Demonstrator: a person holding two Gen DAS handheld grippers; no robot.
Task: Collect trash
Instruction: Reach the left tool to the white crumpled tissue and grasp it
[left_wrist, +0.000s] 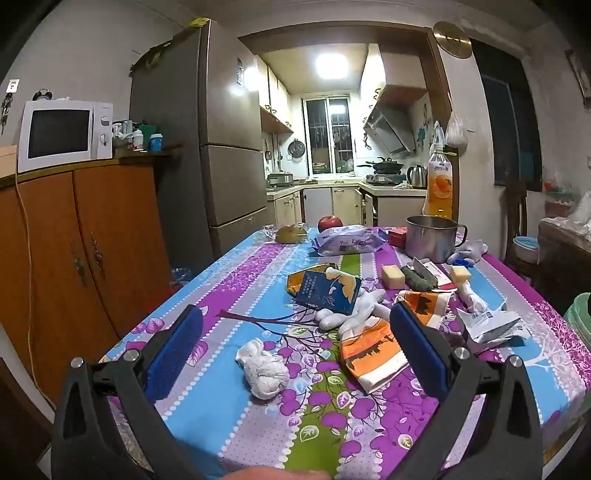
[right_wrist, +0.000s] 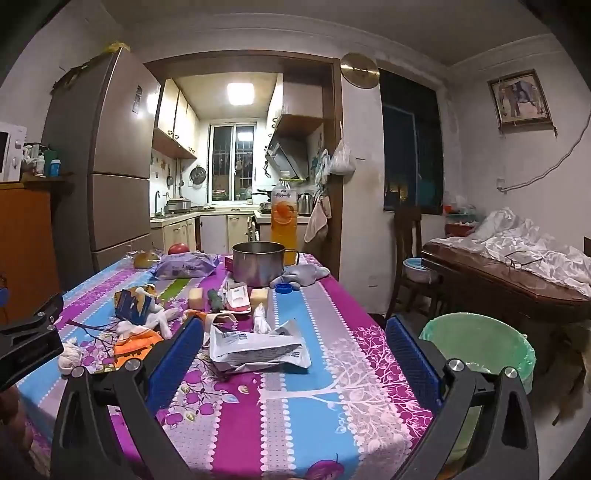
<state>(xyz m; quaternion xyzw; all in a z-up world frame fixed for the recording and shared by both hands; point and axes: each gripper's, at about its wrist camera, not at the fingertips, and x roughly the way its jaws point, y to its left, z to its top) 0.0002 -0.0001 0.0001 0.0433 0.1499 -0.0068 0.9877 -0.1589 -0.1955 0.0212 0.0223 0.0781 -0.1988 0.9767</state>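
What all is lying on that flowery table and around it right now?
crumpled white tissue wad: one, white, near edge between the left fingers
torn white paper wrapper: one, white with blue print, mid-table ahead of the right fingers
blue and orange carton: one, lying on its side, table middle
orange and white cloth: one, beside the carton
yellow sponge blocks: two, pale yellow, before the pot
steel pot: one, grey, far end
orange juice bottle: one, behind the pot
red apple: one, far edge
green-lined bin: one, right of the table
left gripper: open
right gripper: open
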